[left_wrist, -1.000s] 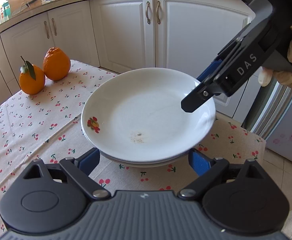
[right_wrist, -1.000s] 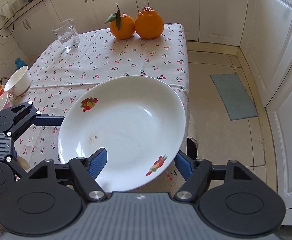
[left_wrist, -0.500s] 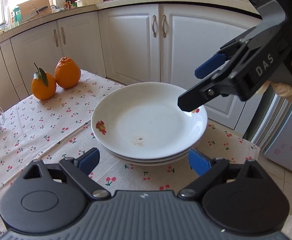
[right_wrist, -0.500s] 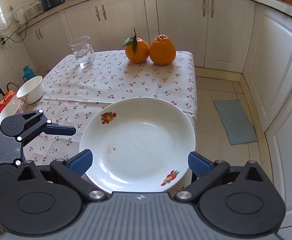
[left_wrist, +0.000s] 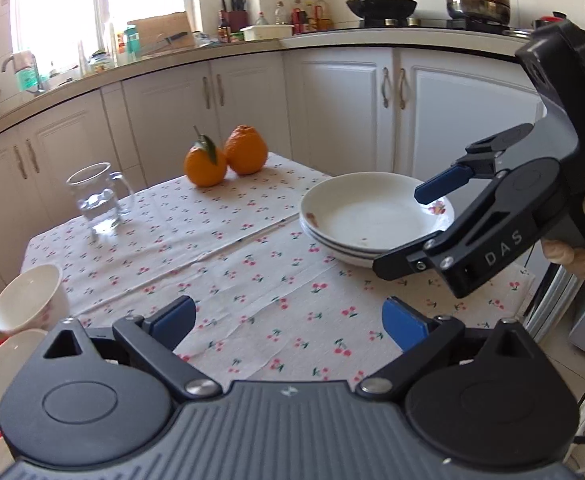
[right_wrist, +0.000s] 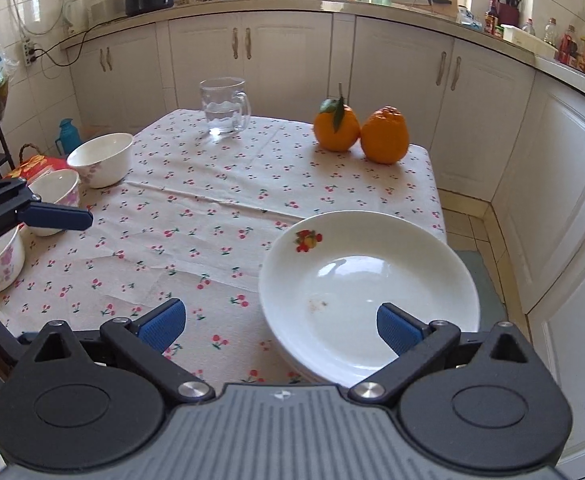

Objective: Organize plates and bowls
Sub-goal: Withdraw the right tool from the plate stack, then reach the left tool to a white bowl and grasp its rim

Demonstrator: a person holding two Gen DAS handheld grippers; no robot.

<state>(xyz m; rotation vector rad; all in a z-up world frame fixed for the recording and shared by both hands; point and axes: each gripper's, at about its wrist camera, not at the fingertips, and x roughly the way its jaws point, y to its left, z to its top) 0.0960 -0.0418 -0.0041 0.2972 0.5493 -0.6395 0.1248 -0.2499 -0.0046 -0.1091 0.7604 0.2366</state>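
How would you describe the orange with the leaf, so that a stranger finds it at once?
On the cherry-print tablecloth, look at the far edge by the white cabinets, right of the glass mug. Two oranges touch there; it is the left, rounder orange, the only one with a stem and a green leaf.

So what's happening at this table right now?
A person is tidying dishes with a hand-held gripper in each hand. The plates are stacked at the table's corner. The right hand-held gripper has just opened and holds nothing, one finger over the stack's near rim. The left hand-held gripper is open and empty too, above the tablecloth. Three bowls sit unstacked at the far side; a glass mug and two oranges stand untouched.
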